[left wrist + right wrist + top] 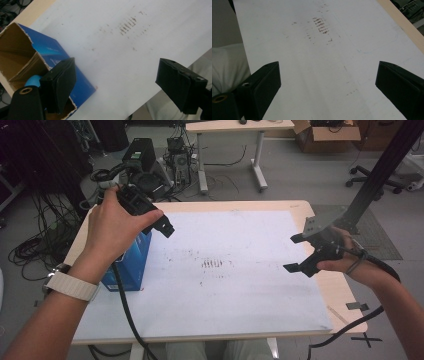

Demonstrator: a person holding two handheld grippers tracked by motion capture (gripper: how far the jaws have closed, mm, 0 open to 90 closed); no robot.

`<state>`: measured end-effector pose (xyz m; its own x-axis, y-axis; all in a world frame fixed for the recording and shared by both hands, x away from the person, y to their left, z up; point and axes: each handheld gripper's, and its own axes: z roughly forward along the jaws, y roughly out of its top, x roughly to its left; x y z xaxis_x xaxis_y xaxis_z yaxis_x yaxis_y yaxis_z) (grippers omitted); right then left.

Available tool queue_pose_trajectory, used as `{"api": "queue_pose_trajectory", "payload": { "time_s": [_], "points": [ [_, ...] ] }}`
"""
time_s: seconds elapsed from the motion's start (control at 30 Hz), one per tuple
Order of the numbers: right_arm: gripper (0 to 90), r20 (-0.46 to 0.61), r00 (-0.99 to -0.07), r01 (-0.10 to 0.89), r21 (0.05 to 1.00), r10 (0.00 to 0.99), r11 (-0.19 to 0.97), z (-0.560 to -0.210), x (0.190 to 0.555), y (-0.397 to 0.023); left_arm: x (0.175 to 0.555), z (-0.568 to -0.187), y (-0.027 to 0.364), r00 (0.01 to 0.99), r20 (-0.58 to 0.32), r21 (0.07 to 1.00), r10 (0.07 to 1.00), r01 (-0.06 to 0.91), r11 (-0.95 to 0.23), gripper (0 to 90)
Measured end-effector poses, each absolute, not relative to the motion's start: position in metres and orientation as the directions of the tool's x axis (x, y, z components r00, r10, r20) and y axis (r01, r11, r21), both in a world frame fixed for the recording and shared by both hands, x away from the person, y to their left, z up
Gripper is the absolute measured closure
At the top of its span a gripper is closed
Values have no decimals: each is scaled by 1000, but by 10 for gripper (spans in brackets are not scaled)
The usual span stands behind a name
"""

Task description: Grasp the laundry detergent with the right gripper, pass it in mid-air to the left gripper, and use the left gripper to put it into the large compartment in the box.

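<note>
Left gripper [167,229] hangs at the upper left of the high view, jaws spread apart and nothing between them, poised above the blue cardboard box [131,262] that stands at the left edge of the white sheet [240,290]. In the left gripper view the box [63,62] fills the lower left corner, its torn top open, brown card partitions inside forming compartments, and a light blue rounded thing [33,80] peeking up from one of them, just behind the near jaw; what it is I cannot tell. The box looks light and thin-walled, so it will likely flex or crumple under a hard squeeze, and the glossy blue face may slide between the pads. The best hold, I judge, is over the top rim of one wall, one pad inside and one outside, near a corner or a partition where the card is stiffer; the ragged torn edge is the weak spot. Over at the right of the high view, the right gripper [296,253] hovers near the table's [345,295] right edge, well apart from the box, jaws wide and empty, looking down on the stained sheet [322,62].
</note>
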<state>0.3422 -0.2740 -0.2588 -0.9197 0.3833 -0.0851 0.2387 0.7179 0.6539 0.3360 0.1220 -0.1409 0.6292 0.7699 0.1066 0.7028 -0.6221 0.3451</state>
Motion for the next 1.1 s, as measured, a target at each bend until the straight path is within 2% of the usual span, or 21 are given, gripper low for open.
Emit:
{"api": "queue_pose_trajectory", "payload": {
  "time_s": [0.57,1.1],
  "points": [
    [59,-86,-921,235,656,380,717,-259,342,-274,319,-152,97,670,102,349,735,668,-657,147],
    [58,-87,-922,233,657,378,718,-258,342,-272,322,-153,97,668,102,342,737,672,-657,149]
  ]
}}
